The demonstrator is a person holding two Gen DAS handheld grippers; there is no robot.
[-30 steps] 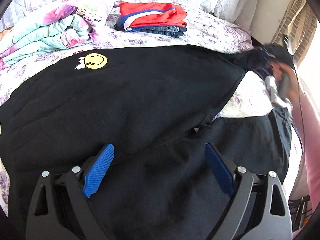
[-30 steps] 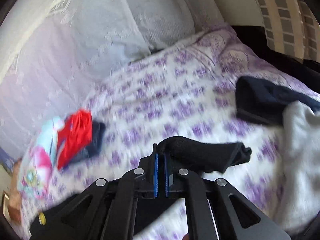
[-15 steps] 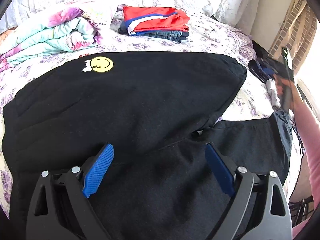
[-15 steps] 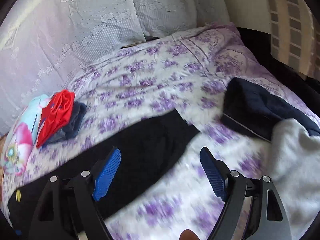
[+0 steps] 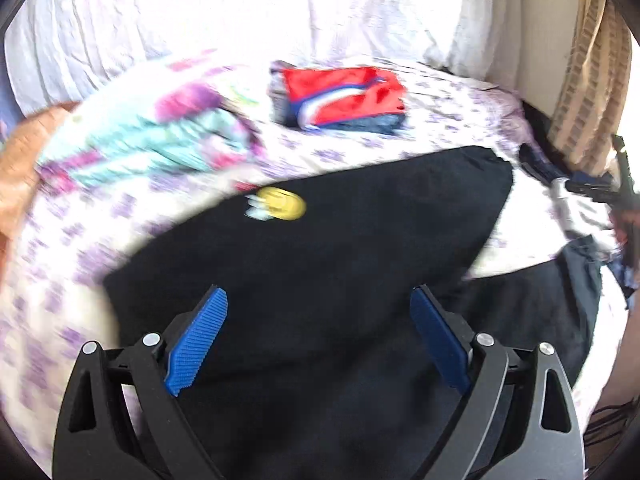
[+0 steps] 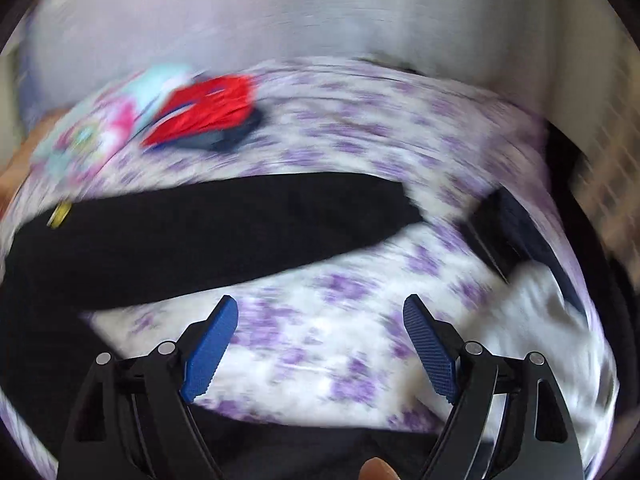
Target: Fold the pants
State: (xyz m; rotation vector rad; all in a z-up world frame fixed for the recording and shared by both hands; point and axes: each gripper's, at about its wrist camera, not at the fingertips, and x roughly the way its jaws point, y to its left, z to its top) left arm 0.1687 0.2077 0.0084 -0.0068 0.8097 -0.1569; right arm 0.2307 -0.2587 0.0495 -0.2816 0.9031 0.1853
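Beyond black pants [image 5: 320,264], folded red clothes [image 5: 344,94], colourful blanket [image 5: 152,140], both grippers agape, empty.

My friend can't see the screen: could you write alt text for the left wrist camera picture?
An open two-finger left gripper with blue pads hovers over black fabric pants with a yellow smiley patch, spread on a purple-flowered white bedsheet. Behind lie a folded red, white and blue garment stack and a pastel floral blanket; the picture is motion-blurred.

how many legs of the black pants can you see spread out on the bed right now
2. One pant leg stretches toward the far right of the bed; the other pant leg lies nearer, along the front edge. Their ends are partly hidden.
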